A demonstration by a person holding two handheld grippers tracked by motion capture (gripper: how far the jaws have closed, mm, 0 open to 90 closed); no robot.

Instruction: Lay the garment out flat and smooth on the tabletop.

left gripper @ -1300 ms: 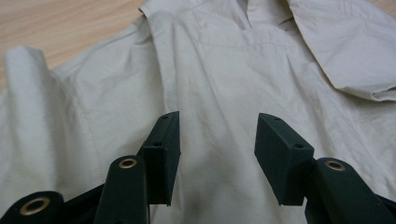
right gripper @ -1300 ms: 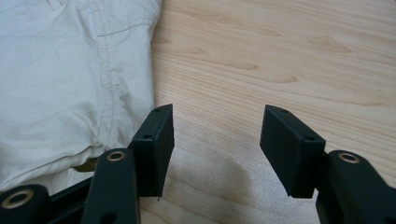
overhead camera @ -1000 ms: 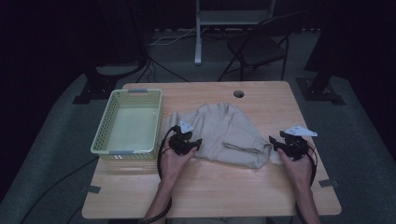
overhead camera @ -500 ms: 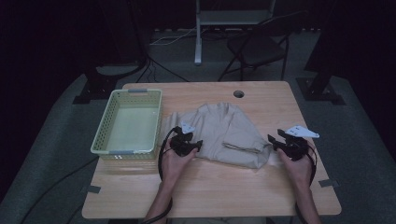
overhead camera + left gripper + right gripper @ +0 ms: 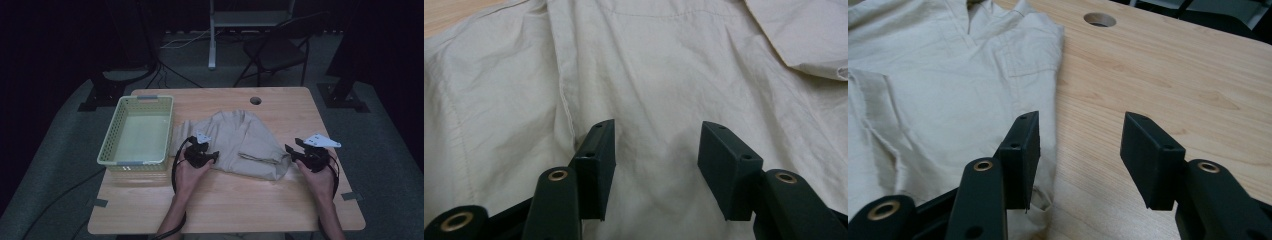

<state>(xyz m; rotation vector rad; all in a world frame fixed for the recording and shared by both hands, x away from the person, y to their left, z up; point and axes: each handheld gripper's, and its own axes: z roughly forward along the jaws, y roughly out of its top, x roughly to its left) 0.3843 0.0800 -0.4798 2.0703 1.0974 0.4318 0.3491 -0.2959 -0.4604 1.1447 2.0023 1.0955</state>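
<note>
A tan shirt (image 5: 240, 142) lies crumpled in the middle of the wooden desk (image 5: 280, 200), with its collar toward the far side. A pale green basket (image 5: 116, 150) sits on the desk just beside the shirt, on the left. The left hand-held gripper (image 5: 212, 156) rests at the near left edge of the shirt, right over the cloth. In the left gripper view, its 2 black jaws stand wide apart with bare shirt (image 5: 654, 85) between them, so it is open and holds nothing. The right hand-held gripper (image 5: 290, 151) is at the near right corner of the shirt. In the right gripper view, its 2 jaws also stand wide apart. One jaw is over the edge of the shirt (image 5: 948, 100) and the other is over bare desk (image 5: 1158, 75). It holds nothing too. A round hole (image 5: 255, 100) is in the desk near the far edge. A folding chair (image 5: 275, 50) stands on the dark floor behind the desk.
</note>
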